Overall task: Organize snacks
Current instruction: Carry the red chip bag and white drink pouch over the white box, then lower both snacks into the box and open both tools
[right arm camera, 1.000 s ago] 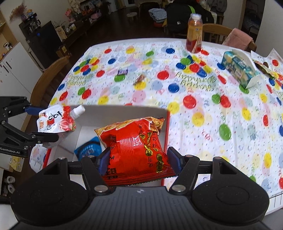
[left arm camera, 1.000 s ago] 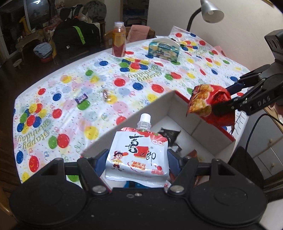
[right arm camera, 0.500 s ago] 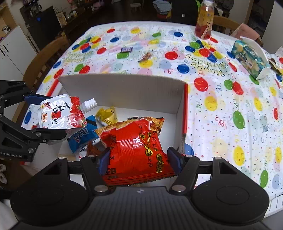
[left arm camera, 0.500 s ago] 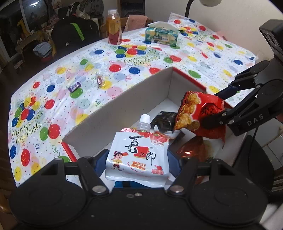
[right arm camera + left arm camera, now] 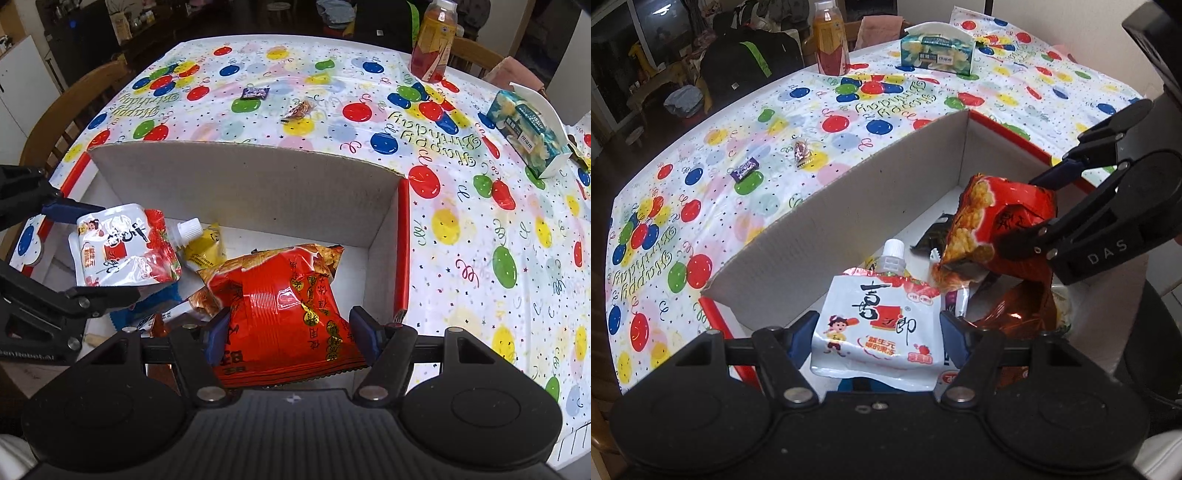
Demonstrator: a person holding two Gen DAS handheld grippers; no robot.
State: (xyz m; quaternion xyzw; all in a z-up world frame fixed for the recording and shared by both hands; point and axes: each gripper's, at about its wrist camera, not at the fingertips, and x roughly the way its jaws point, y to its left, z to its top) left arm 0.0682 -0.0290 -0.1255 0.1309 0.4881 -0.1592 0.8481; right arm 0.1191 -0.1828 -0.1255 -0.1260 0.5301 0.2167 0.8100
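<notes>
Left wrist view: left gripper (image 5: 877,332) clenches a white spouted jelly pouch (image 5: 879,328); right gripper (image 5: 291,328) clenches a red crinkly snack bag (image 5: 284,306) above the open cardboard box (image 5: 243,184).

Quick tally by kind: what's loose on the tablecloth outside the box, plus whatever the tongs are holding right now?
Wrapped sweets: 2, a purple sweet and a brown sweet
Drink bottle: 1
Tissue box: 1
Jelly pouch, in the left tongs: 1
Red snack bag, in the right tongs: 1
Total: 6
</notes>
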